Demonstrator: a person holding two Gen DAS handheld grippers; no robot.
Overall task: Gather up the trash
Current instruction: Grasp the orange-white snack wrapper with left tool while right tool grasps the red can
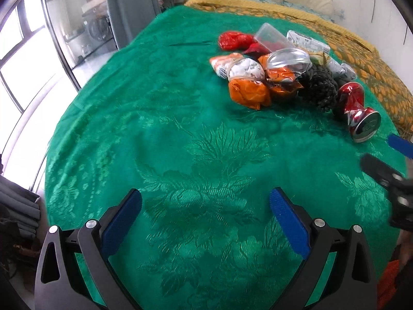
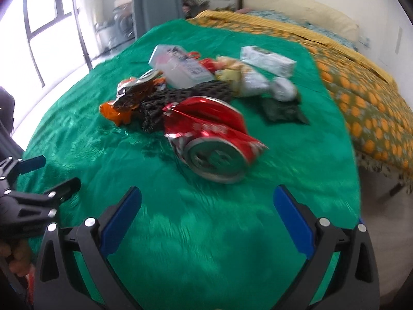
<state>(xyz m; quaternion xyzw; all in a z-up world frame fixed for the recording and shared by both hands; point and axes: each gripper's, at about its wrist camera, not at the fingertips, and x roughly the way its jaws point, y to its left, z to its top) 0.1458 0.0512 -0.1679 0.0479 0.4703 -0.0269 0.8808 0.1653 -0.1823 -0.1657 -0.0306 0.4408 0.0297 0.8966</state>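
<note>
Right wrist view: right gripper (image 2: 206,201) and left gripper (image 1: 206,201) gape empty; the crushed red can (image 2: 209,139) could skid on the slick green cloth (image 2: 232,232).

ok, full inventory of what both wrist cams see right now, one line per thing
green cloth: 1, green with a leaf pattern, covers the surface under everything
crushed can: 1, red and silver, on its side at the near edge of the pile, ahead of the right gripper
black mesh piece: 1, black, middle of the pile, beside the can
orange wrappers: several, orange and white, left side of the pile
red bag: 1, red, far left of the pile
clear plastic container: 1, transparent, back of the pile
white carton: 1, white, far right of the pile
yellow patterned blanket: 1, yellow and orange, right of the cloth
left gripper: 1, black with blue pads, open, empty
right gripper: 1, same, open, empty
</note>
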